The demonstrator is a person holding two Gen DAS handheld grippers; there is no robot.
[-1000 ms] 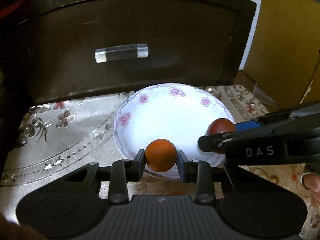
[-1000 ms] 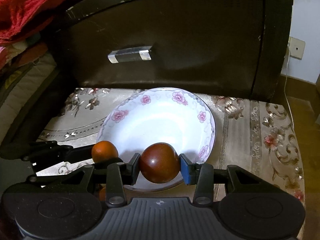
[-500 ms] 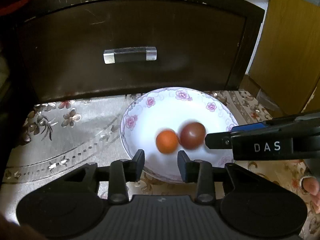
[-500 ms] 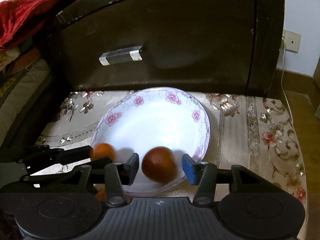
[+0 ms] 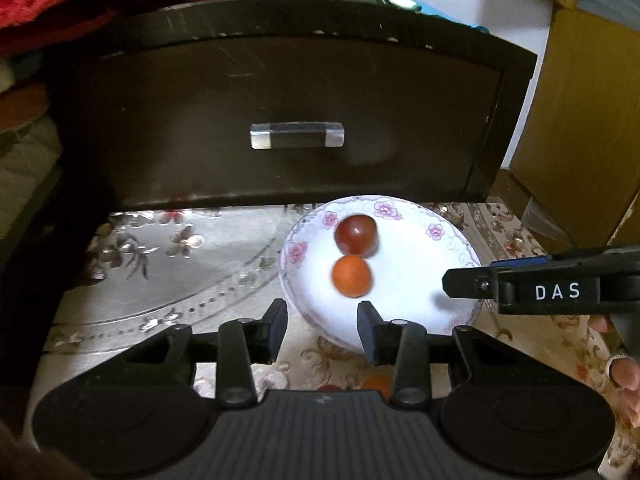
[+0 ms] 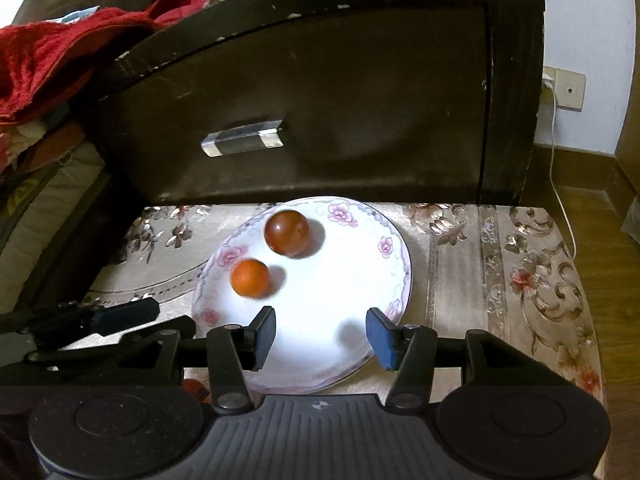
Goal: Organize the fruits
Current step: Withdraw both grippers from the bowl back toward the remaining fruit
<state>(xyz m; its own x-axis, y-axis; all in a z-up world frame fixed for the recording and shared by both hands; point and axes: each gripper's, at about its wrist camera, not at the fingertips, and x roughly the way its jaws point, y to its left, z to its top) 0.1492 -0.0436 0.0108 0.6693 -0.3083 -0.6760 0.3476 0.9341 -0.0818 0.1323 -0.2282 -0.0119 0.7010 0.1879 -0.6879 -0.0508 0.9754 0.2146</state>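
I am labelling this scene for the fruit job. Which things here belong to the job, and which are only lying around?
Belong to the job:
- orange fruit, in the plate
- dark red fruit, in the plate
- flowered plate

Only lying around:
- dark drawer front
- red cloth
- wall socket with white cable
- patterned table cover

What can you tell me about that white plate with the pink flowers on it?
The plate is round, shallow and glossy white, ceramic by its look, with pink flowers and a thin bluish line around its rim. It lies flat on a patterned cloth in front of a dark drawer front. In it lie a dark red fruit and a smaller orange fruit. Neither gripper visibly touches it.
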